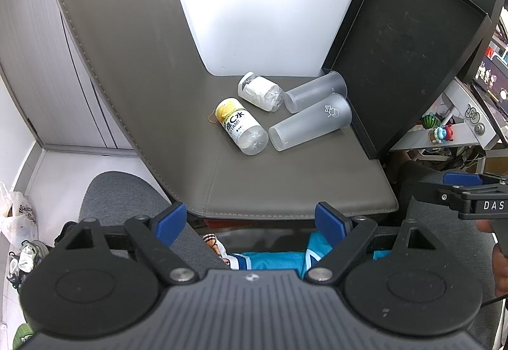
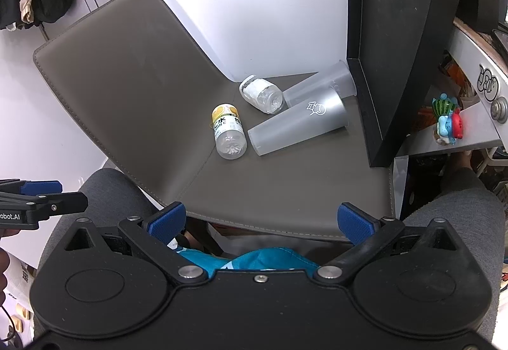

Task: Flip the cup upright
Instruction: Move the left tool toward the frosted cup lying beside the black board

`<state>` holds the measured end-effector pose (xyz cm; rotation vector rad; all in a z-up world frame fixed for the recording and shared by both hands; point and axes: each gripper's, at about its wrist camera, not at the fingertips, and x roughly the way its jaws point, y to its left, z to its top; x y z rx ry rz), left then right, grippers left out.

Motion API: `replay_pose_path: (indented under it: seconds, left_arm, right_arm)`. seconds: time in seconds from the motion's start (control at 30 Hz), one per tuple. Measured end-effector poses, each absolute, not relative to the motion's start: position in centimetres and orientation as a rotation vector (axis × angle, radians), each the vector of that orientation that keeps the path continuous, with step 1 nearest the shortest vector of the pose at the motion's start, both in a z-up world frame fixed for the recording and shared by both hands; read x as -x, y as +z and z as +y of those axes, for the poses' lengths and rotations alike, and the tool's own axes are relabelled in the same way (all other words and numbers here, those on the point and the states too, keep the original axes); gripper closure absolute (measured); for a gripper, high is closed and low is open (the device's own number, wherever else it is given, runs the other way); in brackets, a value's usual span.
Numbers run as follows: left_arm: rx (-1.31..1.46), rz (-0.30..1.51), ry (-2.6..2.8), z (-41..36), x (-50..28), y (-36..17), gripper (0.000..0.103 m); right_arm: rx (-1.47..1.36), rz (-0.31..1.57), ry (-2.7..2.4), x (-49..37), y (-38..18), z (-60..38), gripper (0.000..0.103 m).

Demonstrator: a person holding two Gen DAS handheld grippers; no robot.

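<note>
A grey leather chair (image 1: pixel 285 178) fills most of both views, its seat carrying everything. At about two o'clock on the seat a large black tray (image 1: pixel 403 57) leans upright against the chair's right edge. Near it, toward one o'clock from seat centre, two frosted cups lie on their sides, touching along their lengths. The nearer cup (image 1: pixel 312 123) bears a small white logo, its base pointing toward seven o'clock and its mouth toward the tray. The farther cup (image 1: pixel 316 91) lies just behind it, its rim against the tray's bottom edge. At twelve o'clock a white-wrapped bottle (image 1: pixel 260 92) lies on its side, its base touching the farther cup. At eleven o'clock a yellow-capped bottle (image 1: pixel 241 127) lies with its clear base just beside the nearer cup's base.

Both tools hover off the seat's front edge at six o'clock, well apart from the cups. The left gripper (image 1: pixel 252 221) has its blue-padded jaws spread wide, with nothing between them. The right gripper (image 2: pixel 260 221) likewise has wide jaws, gripping nothing.
</note>
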<state>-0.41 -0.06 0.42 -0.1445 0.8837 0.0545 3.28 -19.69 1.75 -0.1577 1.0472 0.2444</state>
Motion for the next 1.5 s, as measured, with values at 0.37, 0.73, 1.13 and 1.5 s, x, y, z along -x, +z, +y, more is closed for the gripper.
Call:
replay_pose_path:
  seconds: [0.37,0.73,1.13,1.5]
  left_arm:
    - [0.137,0.883,0.021,-0.2,-0.4,0.2,0.016]
    - [0.140,0.899,0.005,-0.3,-2.5,-0.5,0.016]
    - [0.145,0.926,0.000,0.6,-6.1,-0.2,0.016]
    - [0.114,0.927,-0.043,0.5,-11.6,0.2,0.016]
  right_arm:
    - [0.155,1.051,0.235,-3.4,1.4,-19.7,0.000]
    - [0.155,1.061,0.208,-4.5,0.8,-19.9,0.000]
    - [0.147,1.091,0.183,-7.2,-0.3,-20.3,0.000]
    - [0.145,1.112,0.166,-9.9,-1.6,-20.3,0.000]
